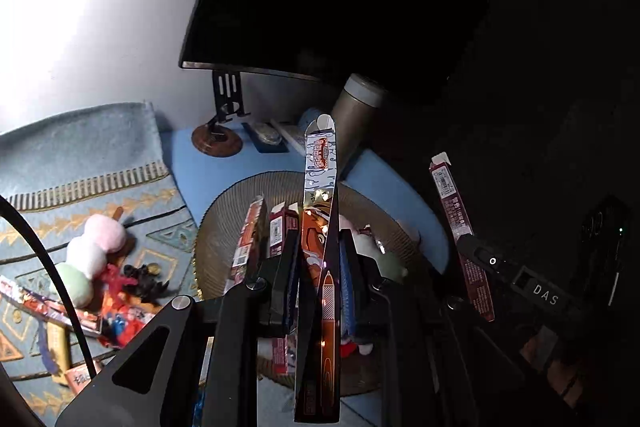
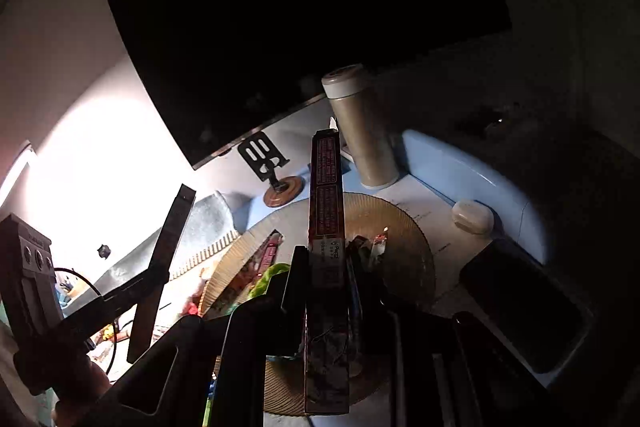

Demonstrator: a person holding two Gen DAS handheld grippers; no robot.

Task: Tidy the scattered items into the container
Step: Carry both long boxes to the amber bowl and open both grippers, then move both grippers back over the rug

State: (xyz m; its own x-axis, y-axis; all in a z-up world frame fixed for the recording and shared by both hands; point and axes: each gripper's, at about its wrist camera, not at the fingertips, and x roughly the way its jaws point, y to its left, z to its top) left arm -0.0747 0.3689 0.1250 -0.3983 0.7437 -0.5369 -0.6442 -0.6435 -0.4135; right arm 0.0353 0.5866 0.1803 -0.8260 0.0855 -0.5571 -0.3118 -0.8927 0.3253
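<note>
left tool (image 1: 320, 267) clamps orange pen box (image 1: 320, 227) | right tool (image 2: 326, 267) clamps dark box (image 2: 326, 211) | both lengthwise, pointing away

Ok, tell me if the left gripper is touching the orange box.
Touching. In the left wrist view the left gripper has both fingers pressed against the sides of the orange box, with no gap, holding it above the ribbed tray.

both wrist views above plate (image 1: 224, 227)
</note>
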